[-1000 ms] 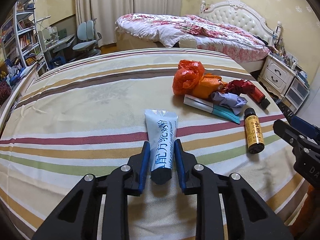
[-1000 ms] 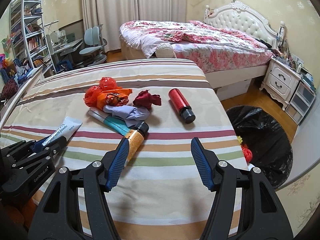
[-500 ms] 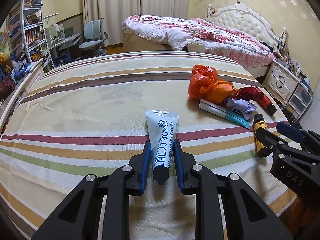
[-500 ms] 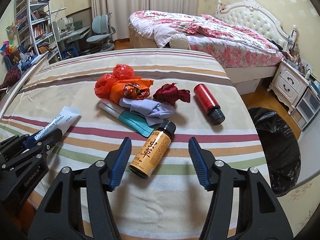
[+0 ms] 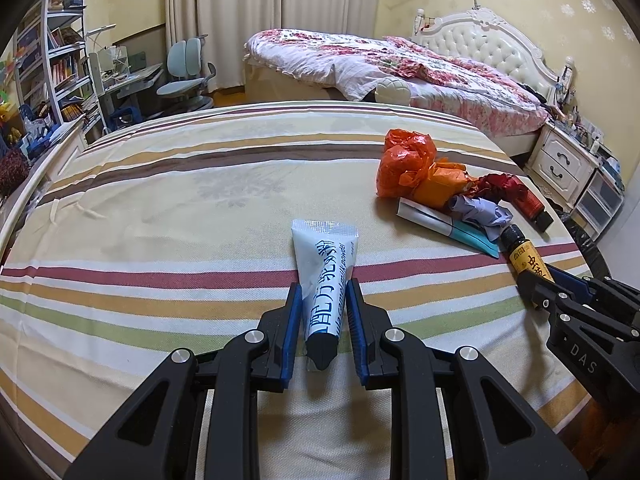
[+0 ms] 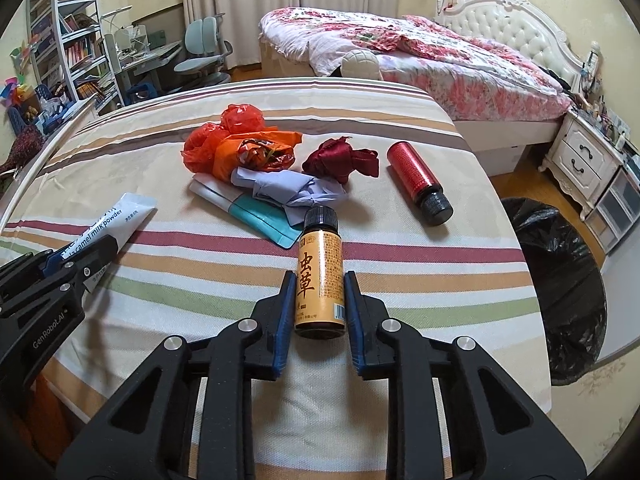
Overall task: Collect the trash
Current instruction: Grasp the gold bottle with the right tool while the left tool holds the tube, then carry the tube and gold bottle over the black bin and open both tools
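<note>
My left gripper (image 5: 322,295) is shut on a white tube with blue lettering (image 5: 326,276) that lies on the striped table; the tube also shows in the right wrist view (image 6: 110,227). My right gripper (image 6: 319,285) has closed around a small yellow bottle with a black cap (image 6: 320,276), its pads touching both sides; the bottle also shows in the left wrist view (image 5: 525,257). Beyond lie orange plastic bags (image 6: 236,146), a crumpled lilac paper (image 6: 294,190), a teal-and-white packet (image 6: 256,212), a dark red wrapper (image 6: 340,160) and a red bottle (image 6: 418,180).
A bin lined with a black bag (image 6: 560,296) stands on the floor right of the table. A floral bed (image 6: 420,52), a white nightstand (image 6: 588,160), a desk with a chair (image 6: 204,56) and bookshelves (image 6: 72,40) ring the room.
My right gripper moved left and forward over the yellow bottle and closed on it. My left gripper tightened on the white tube.
</note>
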Motion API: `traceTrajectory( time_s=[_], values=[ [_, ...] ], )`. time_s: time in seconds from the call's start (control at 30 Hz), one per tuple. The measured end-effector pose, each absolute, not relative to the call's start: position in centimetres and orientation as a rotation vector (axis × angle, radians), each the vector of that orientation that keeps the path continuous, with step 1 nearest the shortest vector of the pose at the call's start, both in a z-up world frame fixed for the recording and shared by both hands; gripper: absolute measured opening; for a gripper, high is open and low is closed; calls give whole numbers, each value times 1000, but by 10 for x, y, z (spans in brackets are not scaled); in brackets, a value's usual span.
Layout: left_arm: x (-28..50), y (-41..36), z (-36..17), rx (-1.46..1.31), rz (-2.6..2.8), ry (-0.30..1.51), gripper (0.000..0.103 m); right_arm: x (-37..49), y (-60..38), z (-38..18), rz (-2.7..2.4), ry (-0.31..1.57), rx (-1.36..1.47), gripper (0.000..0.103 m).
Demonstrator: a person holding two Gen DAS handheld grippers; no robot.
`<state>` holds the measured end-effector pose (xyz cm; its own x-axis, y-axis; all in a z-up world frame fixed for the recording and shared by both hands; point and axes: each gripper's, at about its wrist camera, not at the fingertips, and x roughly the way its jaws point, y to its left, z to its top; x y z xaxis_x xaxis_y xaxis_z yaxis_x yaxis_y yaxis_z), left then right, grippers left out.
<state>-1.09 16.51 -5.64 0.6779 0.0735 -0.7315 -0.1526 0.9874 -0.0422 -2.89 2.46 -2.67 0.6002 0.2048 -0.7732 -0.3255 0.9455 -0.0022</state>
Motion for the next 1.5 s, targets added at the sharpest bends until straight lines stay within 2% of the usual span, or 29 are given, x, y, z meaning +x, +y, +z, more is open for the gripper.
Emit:
traceTrajectory(
  time_s=[0.83,1.5],
  values=[
    [-12,134,-24,-106,63,725,21,-36,-28,9,249,749,-80,23],
    [28,17,-9,10,-138,671,21,-17,-137,25,36,671,10,23]
  ],
)
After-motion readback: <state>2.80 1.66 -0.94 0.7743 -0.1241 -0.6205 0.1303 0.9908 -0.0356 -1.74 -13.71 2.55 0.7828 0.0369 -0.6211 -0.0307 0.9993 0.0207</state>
